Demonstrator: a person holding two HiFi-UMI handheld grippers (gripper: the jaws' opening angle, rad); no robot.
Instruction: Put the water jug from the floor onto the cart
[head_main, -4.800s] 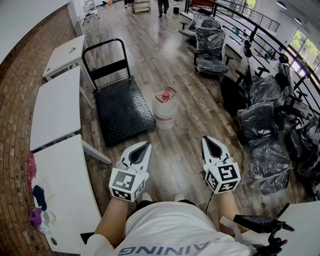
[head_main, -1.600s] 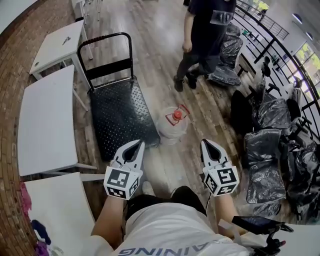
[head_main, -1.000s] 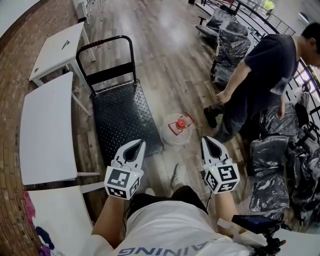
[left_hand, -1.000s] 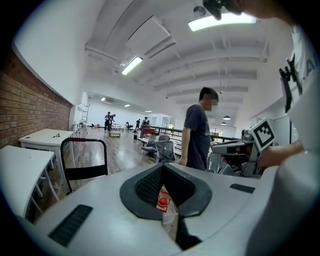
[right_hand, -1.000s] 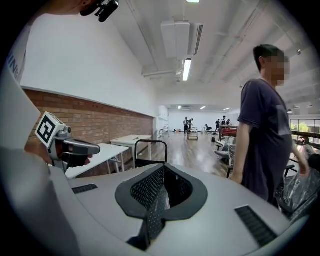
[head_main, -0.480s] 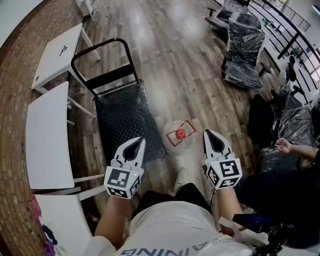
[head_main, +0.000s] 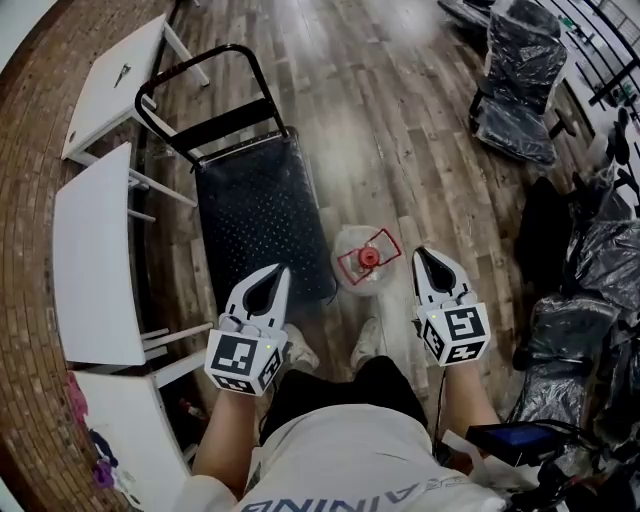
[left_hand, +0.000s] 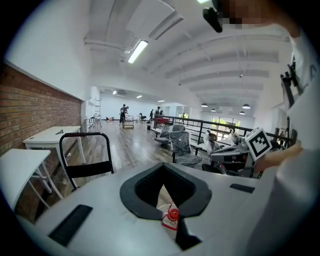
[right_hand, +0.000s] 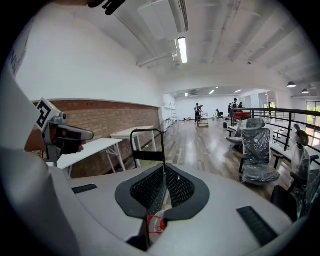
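Note:
The water jug (head_main: 365, 259), clear with a red cap and a red carry handle, stands on the wooden floor just right of the black flat cart (head_main: 258, 215). My left gripper (head_main: 276, 270) is shut and empty, hovering over the cart's near corner, left of the jug. My right gripper (head_main: 428, 254) is shut and empty too, just right of the jug and apart from it. In the left gripper view the jug's red cap (left_hand: 172, 215) shows below the jaws. The right gripper view has the jug (right_hand: 155, 223) low down and the cart's push handle (right_hand: 147, 144) beyond.
White tables (head_main: 95, 250) line the brick wall at the left, close to the cart's push handle (head_main: 200, 88). Chairs wrapped in black plastic (head_main: 515, 100) stand at the right. My shoes (head_main: 368, 345) are on the floor just behind the jug.
I have stepped up to the jug, which now lies between my two grippers. Both grippers have moved forward and lower. The person who walked past on the right has left the view.

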